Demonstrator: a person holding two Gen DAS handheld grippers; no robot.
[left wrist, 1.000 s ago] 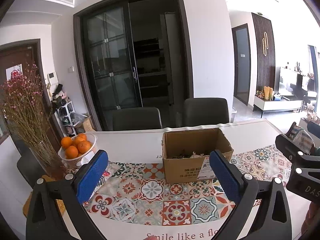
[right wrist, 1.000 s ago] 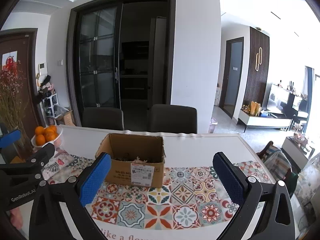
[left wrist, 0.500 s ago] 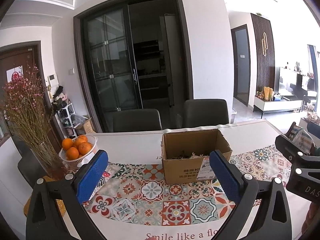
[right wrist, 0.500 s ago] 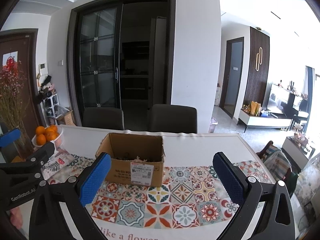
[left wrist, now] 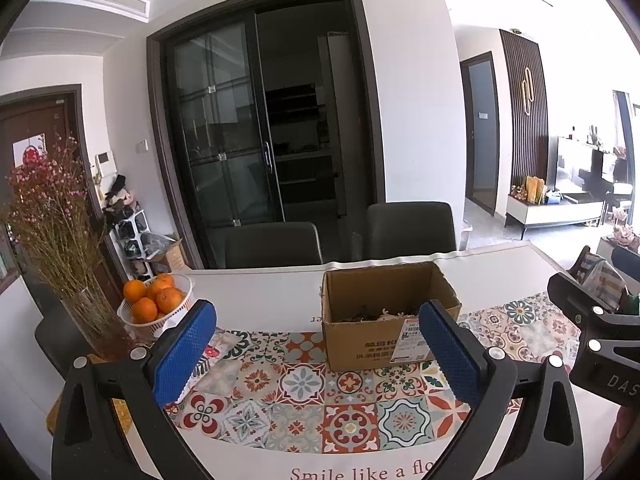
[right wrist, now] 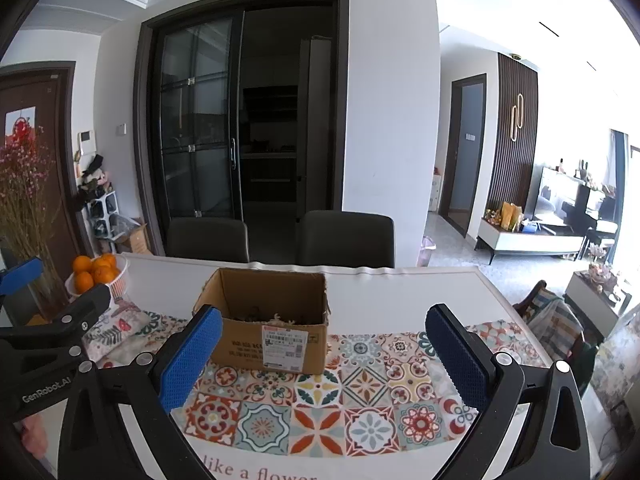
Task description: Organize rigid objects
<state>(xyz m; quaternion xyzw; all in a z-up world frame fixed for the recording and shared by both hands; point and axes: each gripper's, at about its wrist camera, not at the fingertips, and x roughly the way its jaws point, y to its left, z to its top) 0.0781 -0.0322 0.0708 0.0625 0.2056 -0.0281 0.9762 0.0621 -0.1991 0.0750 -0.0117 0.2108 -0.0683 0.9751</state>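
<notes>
1. My left gripper (left wrist: pixel 318 350) is spread wide and holds nothing; it hangs above the near part of the table.
2. My right gripper (right wrist: pixel 324 352) is likewise spread wide and empty, held beside the left one at about the same height.
3. Straight ahead of both grippers stands an open cardboard box (left wrist: pixel 386 316), upright on the patterned table runner (left wrist: pixel 304 392). It sits slightly right of centre for the left gripper and slightly left of centre for the right.
4. Inside the box I see small dark and pale pieces lying low against the bottom; I cannot tell what they are from here.
5. Judgement on handling: the box looks light, with thin walls that would buckle under a hard pinch. The top rim of the near wall is the likeliest hold for steadying it. The pieces inside, if rigid as the task says, should take a firm pinch, but the walls leave little room to reach down.
6. To the far left of my left gripper stand a white basket of oranges (left wrist: pixel 158 304) and a glass vase of dried flowers (left wrist: pixel 92 320), both near the table's left edge; the vase looks fragile and easy to tip.
7. Open room lies to the right of the box and behind it, up to the far table edge (right wrist: pixel 400 270).
</notes>
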